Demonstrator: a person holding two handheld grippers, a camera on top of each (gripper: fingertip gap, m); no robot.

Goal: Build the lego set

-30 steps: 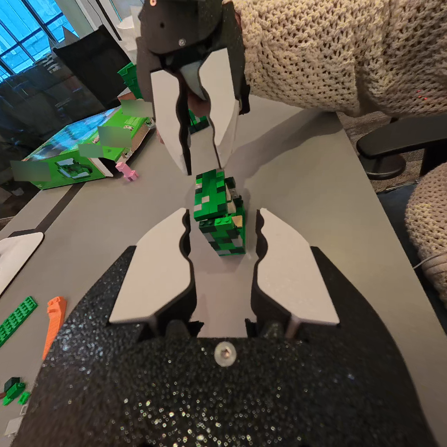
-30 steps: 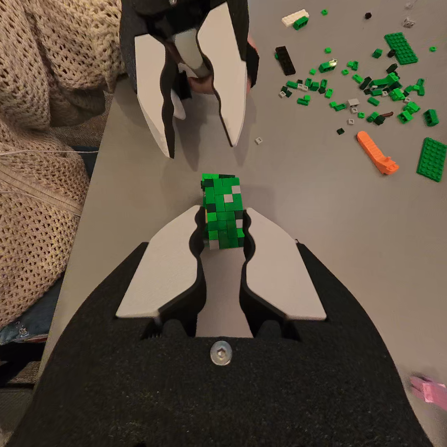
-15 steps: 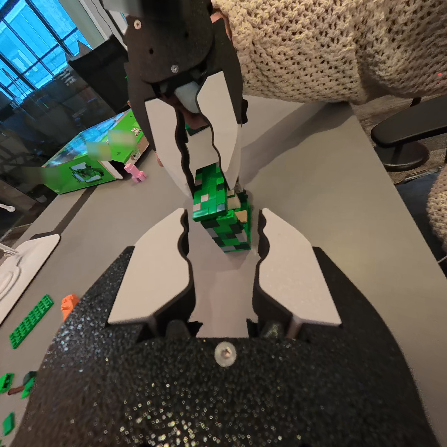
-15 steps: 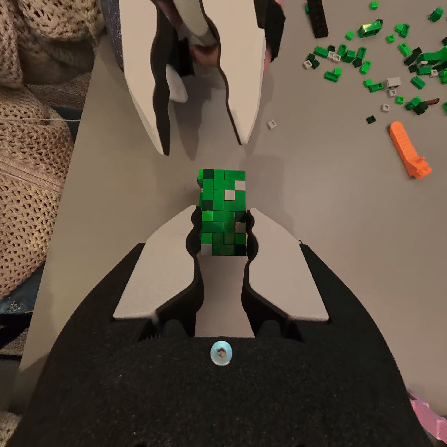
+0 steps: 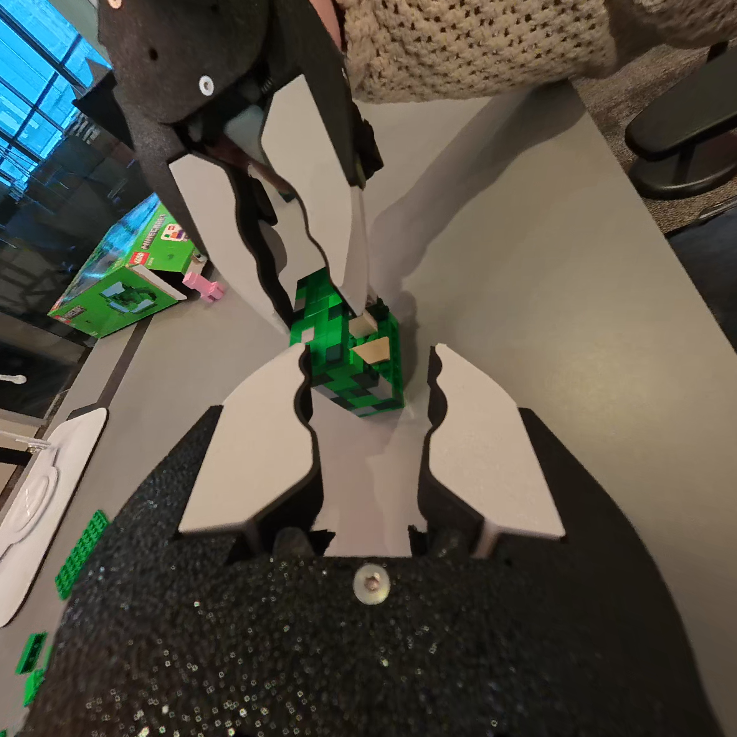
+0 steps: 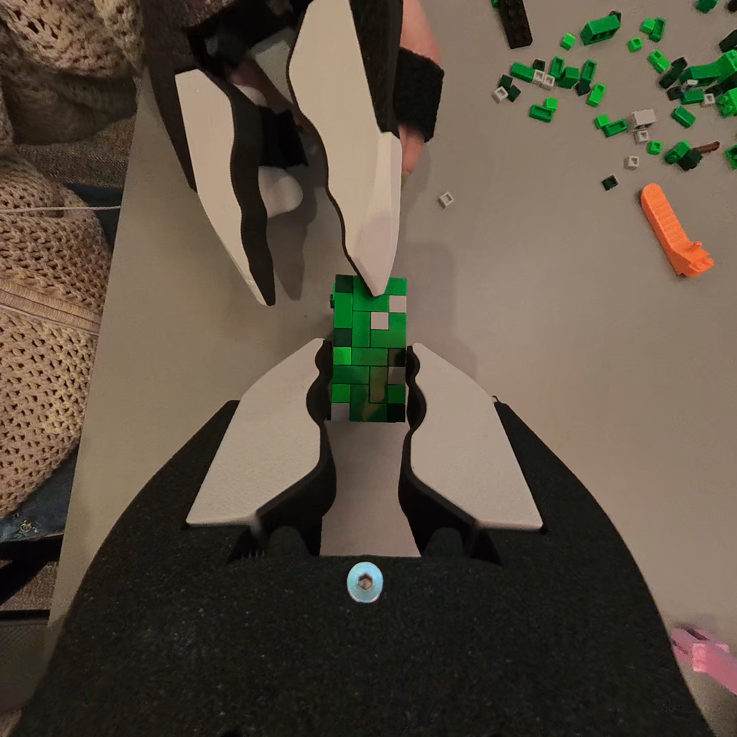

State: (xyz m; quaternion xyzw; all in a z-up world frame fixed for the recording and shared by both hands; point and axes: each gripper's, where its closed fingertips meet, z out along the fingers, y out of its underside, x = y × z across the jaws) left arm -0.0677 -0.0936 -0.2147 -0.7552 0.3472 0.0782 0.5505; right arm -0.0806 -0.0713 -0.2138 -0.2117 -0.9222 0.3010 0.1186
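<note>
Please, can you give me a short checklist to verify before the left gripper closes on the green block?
1. Right gripper jaws clamp the green block: ok.
2. Left gripper jaws open wider than the block: ok.
3. Block centred between the left jaws: not ok, it sits nearer one side.
4. Left fingertip touching the block's far end: cannot tell.
5. Loose bricks and orange separator apart from the block: ok.

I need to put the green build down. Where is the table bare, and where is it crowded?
Bare: the grey table between the green build and the orange separator, stretching toward the pink piece. Crowded: the loose green bricks beyond the separator.
</note>
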